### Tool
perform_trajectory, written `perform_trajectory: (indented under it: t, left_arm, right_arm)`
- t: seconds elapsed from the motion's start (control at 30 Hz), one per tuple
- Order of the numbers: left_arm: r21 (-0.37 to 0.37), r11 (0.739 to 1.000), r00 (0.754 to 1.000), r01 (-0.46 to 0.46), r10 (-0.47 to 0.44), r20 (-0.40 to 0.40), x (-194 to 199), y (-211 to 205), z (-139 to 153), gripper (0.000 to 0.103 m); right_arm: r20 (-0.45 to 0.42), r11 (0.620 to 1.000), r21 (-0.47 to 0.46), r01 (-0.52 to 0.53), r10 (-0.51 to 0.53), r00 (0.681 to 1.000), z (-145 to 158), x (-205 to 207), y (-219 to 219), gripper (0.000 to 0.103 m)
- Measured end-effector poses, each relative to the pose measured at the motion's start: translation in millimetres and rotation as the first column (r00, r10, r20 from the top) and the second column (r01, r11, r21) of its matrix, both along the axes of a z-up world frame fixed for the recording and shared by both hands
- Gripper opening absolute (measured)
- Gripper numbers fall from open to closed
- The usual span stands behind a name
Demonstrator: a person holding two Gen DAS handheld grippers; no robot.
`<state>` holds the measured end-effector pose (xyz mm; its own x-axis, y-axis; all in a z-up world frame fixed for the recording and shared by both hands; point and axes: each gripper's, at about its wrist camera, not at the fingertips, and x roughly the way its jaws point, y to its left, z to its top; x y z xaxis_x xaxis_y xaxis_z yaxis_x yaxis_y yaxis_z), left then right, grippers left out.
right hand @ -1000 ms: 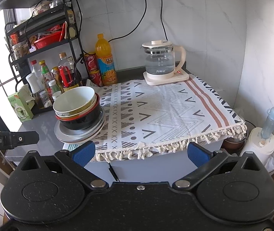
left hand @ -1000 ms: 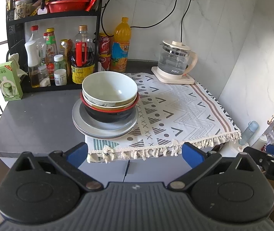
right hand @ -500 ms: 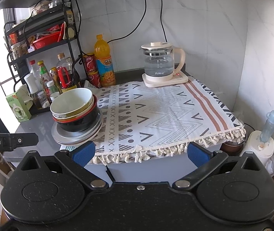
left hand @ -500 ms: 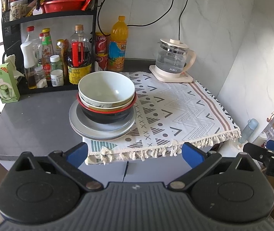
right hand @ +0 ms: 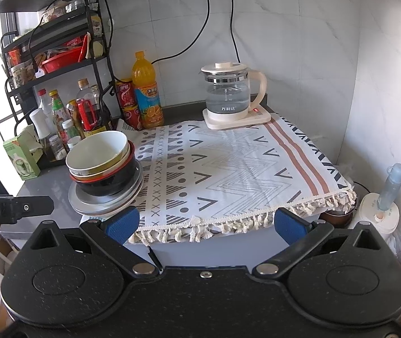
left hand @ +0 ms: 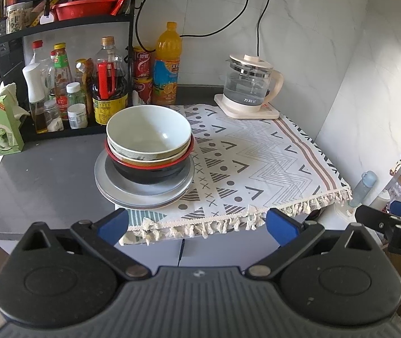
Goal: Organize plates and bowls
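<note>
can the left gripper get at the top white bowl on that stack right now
Probably yes. The left gripper is open and empty, short of the counter, and nothing stands between it and the white bowl, which sits uppermost on the stack with its rim exposed.

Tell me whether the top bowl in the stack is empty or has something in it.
Empty. The left wrist view looks straight into the white bowl, showing only its bare glazed inside above the other nested bowls.

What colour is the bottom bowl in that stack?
The bottom bowl is black with a red rim; the left wrist view shows it best.
</note>
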<state>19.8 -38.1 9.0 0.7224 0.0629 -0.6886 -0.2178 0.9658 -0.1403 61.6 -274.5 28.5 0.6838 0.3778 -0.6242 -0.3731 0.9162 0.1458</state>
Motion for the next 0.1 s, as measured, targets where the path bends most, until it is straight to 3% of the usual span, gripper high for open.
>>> perform_trajectory:
  t: [0.1]
  left_arm:
    - [-0.006, 1.000, 1.000, -0.001, 0.001, -0.006, 3.0, 0.4, -0.8, 0.103]
  right_arm:
    - [-0.005, 1.000, -0.001, -0.002, 0.002, 1.000, -0.7, 2.2, 0.1, 0.103]
